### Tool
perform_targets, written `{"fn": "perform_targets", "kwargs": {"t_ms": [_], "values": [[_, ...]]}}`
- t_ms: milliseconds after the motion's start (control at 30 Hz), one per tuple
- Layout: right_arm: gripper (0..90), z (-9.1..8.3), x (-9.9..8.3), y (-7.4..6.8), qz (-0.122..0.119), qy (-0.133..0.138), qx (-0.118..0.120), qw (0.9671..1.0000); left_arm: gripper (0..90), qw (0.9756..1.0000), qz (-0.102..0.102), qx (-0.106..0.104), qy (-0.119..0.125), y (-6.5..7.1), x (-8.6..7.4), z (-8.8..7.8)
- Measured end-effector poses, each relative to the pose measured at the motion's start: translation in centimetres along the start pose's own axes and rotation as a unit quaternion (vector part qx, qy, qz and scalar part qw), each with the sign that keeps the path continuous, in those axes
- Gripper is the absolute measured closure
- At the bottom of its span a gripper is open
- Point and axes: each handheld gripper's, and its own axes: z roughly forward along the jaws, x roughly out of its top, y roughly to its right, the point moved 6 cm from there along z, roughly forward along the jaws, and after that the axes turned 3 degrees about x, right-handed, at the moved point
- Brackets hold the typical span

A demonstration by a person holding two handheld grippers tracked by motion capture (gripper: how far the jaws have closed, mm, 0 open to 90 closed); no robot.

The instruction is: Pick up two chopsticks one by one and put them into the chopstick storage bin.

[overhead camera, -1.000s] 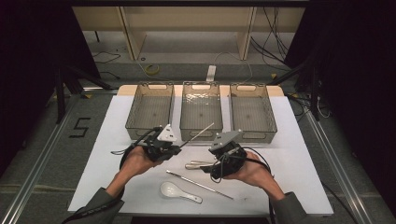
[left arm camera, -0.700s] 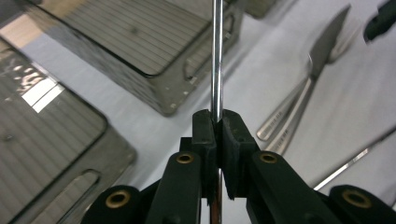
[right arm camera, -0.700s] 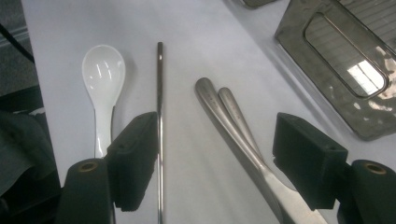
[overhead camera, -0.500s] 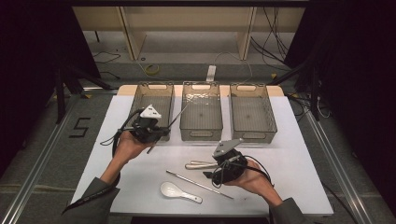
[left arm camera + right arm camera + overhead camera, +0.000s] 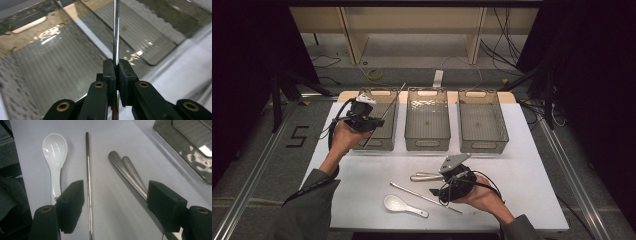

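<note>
Gripping a metal rod [image 5: 115,30], the left claw [image 5: 115,65] has moved over the leftmost bin [image 5: 377,137].

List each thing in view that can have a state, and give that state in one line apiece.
left gripper: shut on the metal rod, held over the left bin.
metal rod: gripped, off the table.
right gripper: open, above the second rod.
second rod: flat on the table, not gripped.
white spoon: lying bowl up.
left bin: nothing lying inside.
middle bin: empty.
right bin: empty.
</note>
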Motion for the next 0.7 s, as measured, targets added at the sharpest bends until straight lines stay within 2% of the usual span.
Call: {"fn": "perform_targets", "kwargs": {"t_ms": [33, 67, 100, 133, 333, 433, 500, 533, 700], "values": [[31.2, 0.1, 0.0, -0.1, 0.01, 0.004, -0.001, 0.9999, 84.5, 1.0, -0.005, 0.003, 0.001, -0.4, 0.1, 0.1], [31.2, 0.0, 0.0, -0.1, 0.008, 0.004, 0.001, 1.0, 84.5, 0.9999, -0.009, 0.006, -0.001, -0.8, 0.2, 0.2], [31.1, 0.1, 0.1, -0.3, 0.02, 0.01, 0.001, 0.9997, 84.5, 0.9998, -0.013, 0.012, 0.002, -1.2, 0.4, 0.3], [31.0, 0.1, 0.0, -0.3, 0.021, 0.009, 0.002, 0.9997, 84.5, 0.9998, -0.013, 0.017, 0.002, -1.6, 0.5, 0.3], [30.9, 0.2, -0.1, -0.5, 0.014, 0.006, 0.004, 0.9999, 84.5, 0.9986, -0.041, 0.034, 0.003, -3.7, 0.8, 1.3], [30.9, 0.2, -0.2, -0.5, 0.006, 0.004, 0.007, 0.9999, 84.5, 0.998, -0.047, 0.042, 0.003, -4.5, 0.8, 1.8], [30.9, 0.3, -0.2, -0.6, 0.014, 0.006, 0.007, 0.9999, 84.4, 0.9979, -0.044, 0.046, -0.004, -4.8, 0.7, 2.1], [30.9, 0.3, -0.3, -0.5, 0.006, 0.002, 0.007, 1.0, 84.4, 0.9977, -0.044, 0.05, -0.007, -5.0, 0.6, 2.3], [30.9, 0.4, -0.4, -0.6, 0.003, -0.001, 0.011, 0.9999, 84.4, 0.9967, -0.055, 0.06, -0.006, -6.0, 0.5, 3.1]]}}
